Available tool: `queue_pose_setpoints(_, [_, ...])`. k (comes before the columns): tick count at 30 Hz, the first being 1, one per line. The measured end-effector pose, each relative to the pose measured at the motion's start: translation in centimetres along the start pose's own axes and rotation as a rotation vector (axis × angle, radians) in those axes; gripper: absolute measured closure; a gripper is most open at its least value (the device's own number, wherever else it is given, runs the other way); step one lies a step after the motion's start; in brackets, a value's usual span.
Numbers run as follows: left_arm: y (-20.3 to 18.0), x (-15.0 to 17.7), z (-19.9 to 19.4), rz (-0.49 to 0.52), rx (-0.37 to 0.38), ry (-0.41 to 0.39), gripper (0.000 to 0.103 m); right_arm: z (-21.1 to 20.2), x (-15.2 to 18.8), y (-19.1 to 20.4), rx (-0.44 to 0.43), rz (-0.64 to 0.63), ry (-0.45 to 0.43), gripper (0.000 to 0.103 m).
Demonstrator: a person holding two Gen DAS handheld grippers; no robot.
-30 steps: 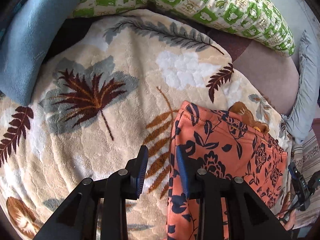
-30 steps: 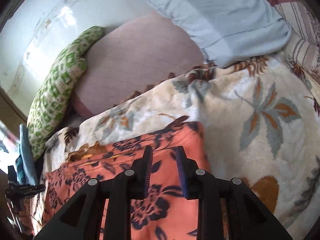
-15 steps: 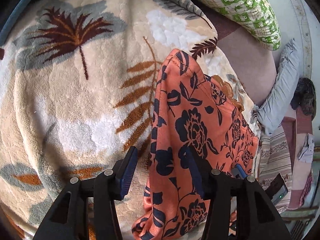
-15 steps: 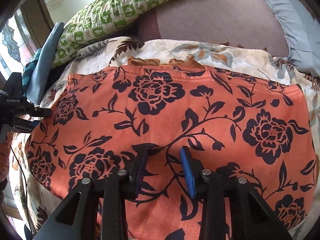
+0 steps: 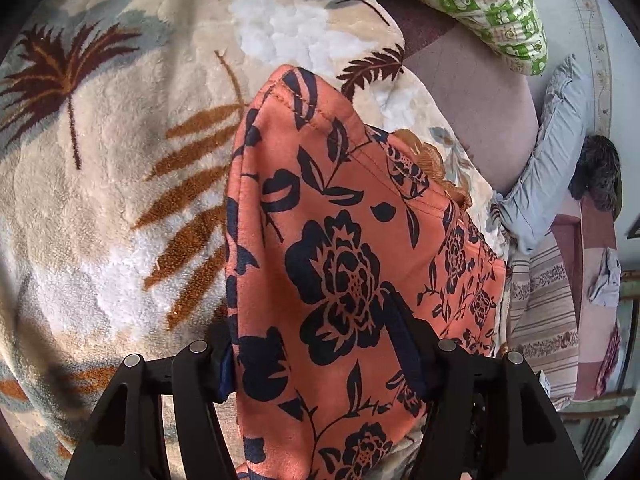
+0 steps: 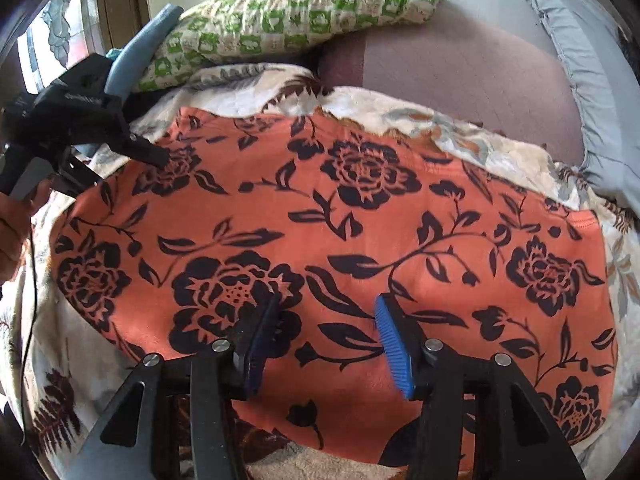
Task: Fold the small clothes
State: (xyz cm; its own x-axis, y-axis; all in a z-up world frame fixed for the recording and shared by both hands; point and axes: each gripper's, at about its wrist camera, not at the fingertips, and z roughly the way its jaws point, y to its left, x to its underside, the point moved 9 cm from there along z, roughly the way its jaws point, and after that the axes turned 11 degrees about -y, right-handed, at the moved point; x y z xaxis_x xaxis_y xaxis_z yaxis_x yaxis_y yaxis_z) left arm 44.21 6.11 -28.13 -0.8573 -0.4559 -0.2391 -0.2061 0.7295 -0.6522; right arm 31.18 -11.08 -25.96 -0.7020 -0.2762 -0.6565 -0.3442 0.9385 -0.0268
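The orange floral garment (image 6: 320,216) is lying spread flat on the leaf-print blanket (image 5: 120,200), soft, light, likely slipping when dragged; both tools, left tool (image 5: 320,344) and right tool (image 6: 324,344), are opening over it, gripping nothing; hemmed corners are offering the surest hold.

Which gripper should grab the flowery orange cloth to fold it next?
Probably the left gripper: its opening jaws sit either side of the orange cloth's raised side edge. The right gripper, also opening, only hovers over the flat middle, with nothing to pinch.
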Motion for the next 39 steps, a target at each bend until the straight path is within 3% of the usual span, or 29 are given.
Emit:
queue_pose_setpoints(3, [-1.1,0.4,0.3,0.089,-0.050,-0.011,0.079,0.2,0.5,-0.3,0.002,0.022,-0.059,0.045])
queue_pose_setpoints(10, [-7.0,1.3,-2.0,0.091,0.037,-0.076,0.084,0.2,0.7,-0.4,-0.006,0.046,-0.092,0.042])
queue_pose_setpoints(16, [-15.9,4.0,-0.8,0.220,0.050,-0.063,0.084,-0.3,0.5,-1.2,-0.074,0.125,-0.111,0.042])
queue_pose_setpoints(19, [-19.2,6.0,1.9,0.251,0.055,-0.008,0.084,-2.4,0.7,-3.0,-0.077,0.210,-0.120,0.049])
queue_pose_setpoints(22, [-22.0,7.9,6.4,0.242,0.088,0.081,0.087,-5.7,1.8,-6.5,0.000,0.249,-0.172,0.046])
queue_pose_setpoints(25, [-23.3,10.6,11.5,0.277,0.011,0.149,0.087,-7.0,4.0,-10.1,0.089,0.242,-0.164,0.044])
queue_pose_setpoints(26, [-23.3,11.6,12.7,0.286,-0.034,0.175,0.087,-6.8,5.0,-11.3,0.091,0.285,-0.135,0.044])
queue_pose_setpoints(29, [-24.5,13.1,13.2,0.273,-0.015,0.228,0.089,-6.8,5.9,-13.5,0.002,0.483,-0.126,0.044])
queue_pose_setpoints(32, [-25.9,11.1,9.6,0.323,0.005,0.161,0.086,-7.4,5.5,-14.0,-0.048,0.541,-0.142,0.044])
queue_pose_setpoints(34, [-26.3,8.9,6.1,0.352,-0.009,0.102,0.074,-7.7,5.5,-14.3,-0.080,0.597,-0.148,0.042])
queue_pose_setpoints(35, [-26.2,7.9,4.7,0.376,-0.045,0.071,0.066,-7.9,5.3,-14.3,-0.099,0.633,-0.150,0.042])
queue_pose_setpoints(36, [-26.0,6.7,3.7,0.400,-0.087,0.046,0.050,-8.2,5.0,-14.1,-0.128,0.663,-0.160,0.042])
queue_pose_setpoints(37, [-25.7,5.7,2.9,0.425,-0.129,0.025,0.043,-8.6,4.6,-13.6,-0.161,0.679,-0.178,0.042])
queue_pose_setpoints(39, [-25.0,4.4,2.7,0.466,-0.213,0.033,0.043,-9.6,3.4,-11.5,-0.235,0.669,-0.211,0.038])
